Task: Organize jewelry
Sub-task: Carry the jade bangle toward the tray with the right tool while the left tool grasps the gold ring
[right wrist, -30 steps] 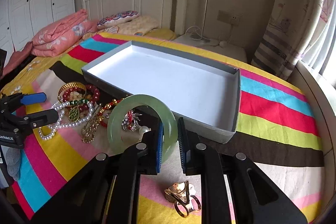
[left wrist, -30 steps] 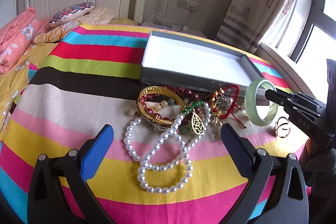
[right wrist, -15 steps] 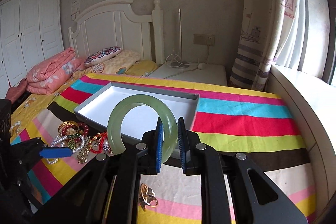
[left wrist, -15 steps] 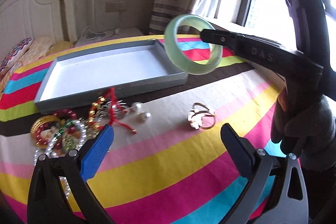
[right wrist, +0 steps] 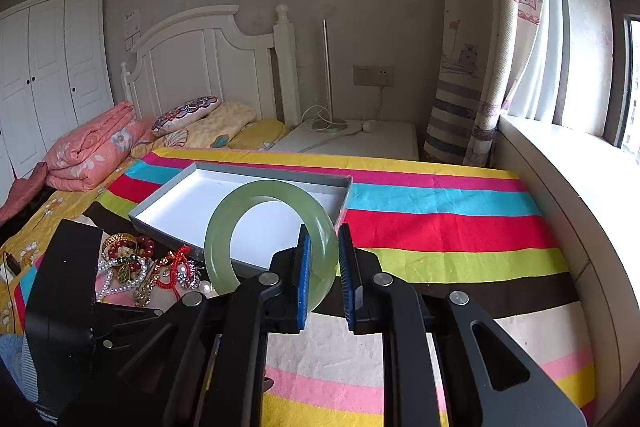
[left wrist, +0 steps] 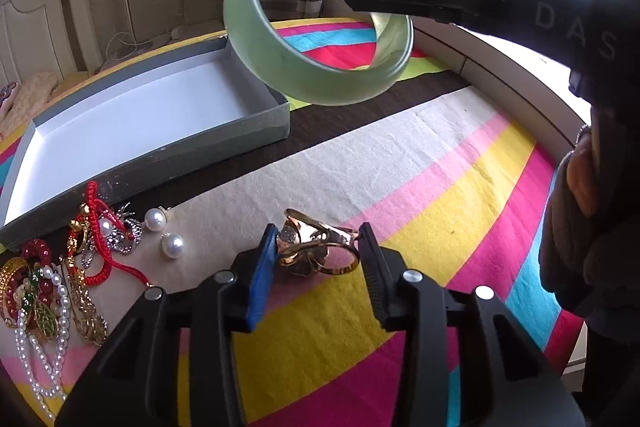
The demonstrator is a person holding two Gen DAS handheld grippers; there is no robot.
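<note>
My right gripper [right wrist: 323, 259] is shut on a pale green jade bangle [right wrist: 224, 223] and holds it in the air above the striped cloth; the bangle also shows in the left wrist view [left wrist: 280, 47]. My left gripper [left wrist: 318, 251] has closed around a gold ring [left wrist: 316, 247] lying on the cloth, both pads at its sides. A grey tray with a white inside [left wrist: 180, 151] lies behind, also in the right wrist view [right wrist: 168, 207]. A pile of jewelry [left wrist: 52, 279] lies at the left: pearl strands, red cord, gold bangle, two loose pearls [left wrist: 164, 233].
The striped cloth [left wrist: 440, 187] covers a bed-side surface. A window ledge [right wrist: 560, 167] runs along the right. A white headboard [right wrist: 208, 67], pillows and a folded pink quilt [right wrist: 88, 151] lie at the back left. The other hand's glove [left wrist: 592, 227] is at the right.
My left gripper moved forward to the gold ring and closed its jaws around it. My right gripper lifted the green bangle higher, away from the cloth.
</note>
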